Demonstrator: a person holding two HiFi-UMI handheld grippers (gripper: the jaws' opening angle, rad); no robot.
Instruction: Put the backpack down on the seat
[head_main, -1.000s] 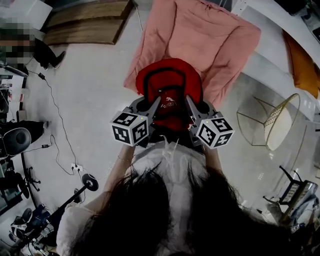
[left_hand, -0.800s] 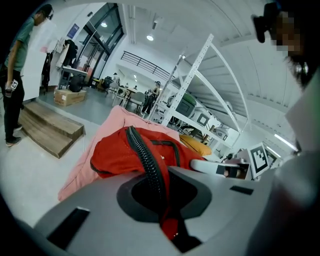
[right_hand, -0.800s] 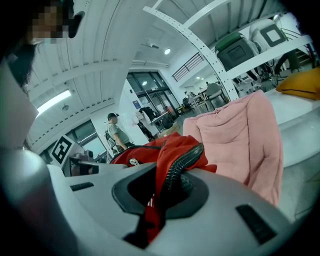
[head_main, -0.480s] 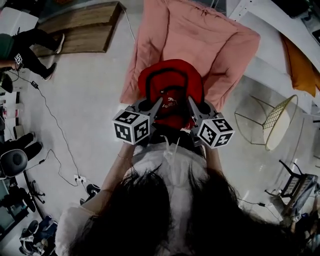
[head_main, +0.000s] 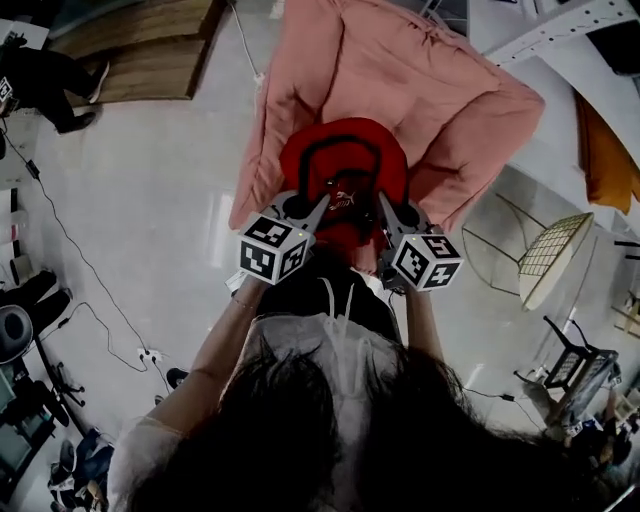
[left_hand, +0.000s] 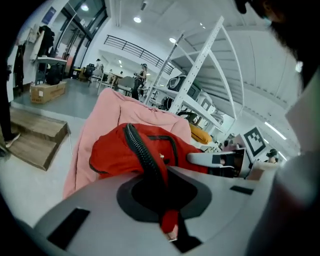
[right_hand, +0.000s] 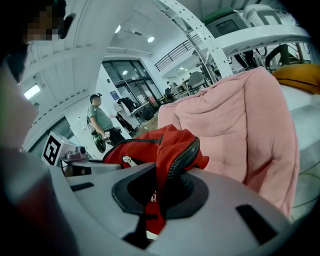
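Nearest the wearer, the left gripper (head_main: 312, 212) and the right gripper (head_main: 388, 210) are held side by side at the near edge of the pink padded cushion seat (head_main: 400, 70).

**Grip state.** Both grippers are clenched. The left gripper view shows its jaws pinching a fold of red fabric beside a black zip. The right gripper view shows the same on the opposite side. Neither jaw pair stands apart.

**Task object.** The red fabric backpack with black zips (head_main: 345, 165) hangs between the two grippers, over the front part of the pink seat, with its opening toward the wearer. Its far side lies against or just before the cushion. No view shows whether its base rests on the seat.

**Surroundings.** A gold wire-frame side table (head_main: 550, 260) stands right of the seat and well apart from it. A low wooden platform (head_main: 130, 55) lies left of the seat on the pale floor.

**Step in hand (judgement).** The carry looks finished and the lowering phase is under way, so the placement is not yet complete.

**Next move (judgement).**
- Bring both grippers down evenly until the seat takes the bag's weight.
- Set the bag far enough back from the front edge that it cannot slide off.
- Release both jaws only then.
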